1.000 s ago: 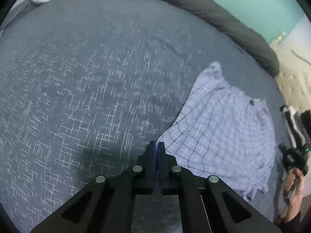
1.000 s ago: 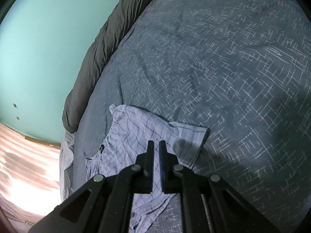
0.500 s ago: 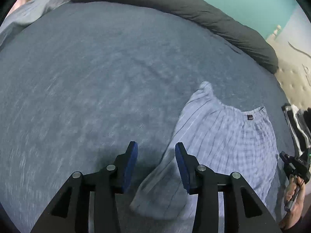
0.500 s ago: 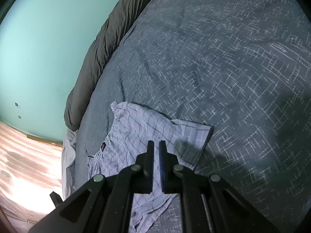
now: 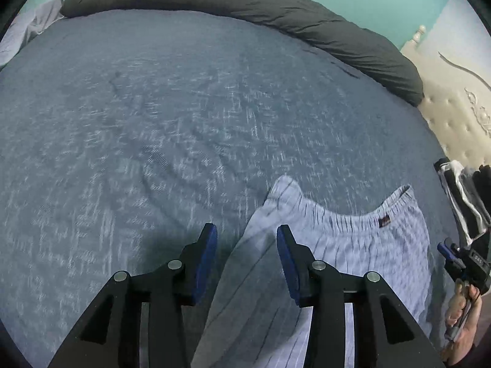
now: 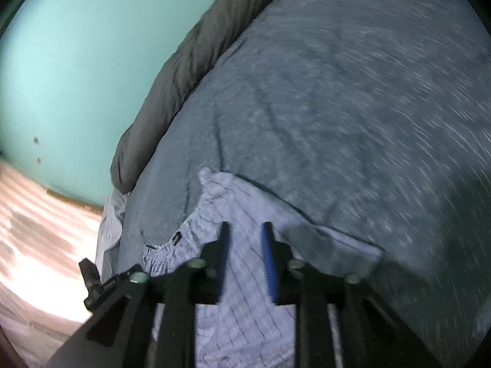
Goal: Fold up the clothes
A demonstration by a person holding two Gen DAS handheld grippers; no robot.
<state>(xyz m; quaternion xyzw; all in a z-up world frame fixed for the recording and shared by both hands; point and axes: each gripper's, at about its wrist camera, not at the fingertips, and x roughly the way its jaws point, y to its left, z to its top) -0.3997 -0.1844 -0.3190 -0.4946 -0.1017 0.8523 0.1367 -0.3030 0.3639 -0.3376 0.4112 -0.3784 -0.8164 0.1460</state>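
Pale blue checked shorts (image 5: pixel 353 245) lie flat on the blue-grey bedspread (image 5: pixel 153 107), elastic waistband (image 5: pixel 396 199) at the far side. My left gripper (image 5: pixel 247 236) hovers open over the shorts' left edge, with nothing between its blue pads (image 5: pixel 205 254). My right gripper (image 6: pixel 245 233) hangs above the same shorts (image 6: pixel 233 322); its jaws are opening, and the cloth lies below them, not pinched. In the left wrist view the right gripper (image 5: pixel 454 257) shows at the right edge, held by a hand (image 5: pixel 463 322).
A dark grey rolled duvet (image 5: pixel 276 9) runs along the bed's far edge under a teal wall. A cream tufted headboard (image 5: pixel 454 116) and a black-and-white garment (image 5: pixel 460 190) sit at the right. A pale floor (image 6: pixel 36 245) lies beyond the bed's edge.
My left gripper let go of the shorts' leg corner, opened, and shifted so the shorts now lie under it. My right gripper went from shut to partly open and shifted slightly.
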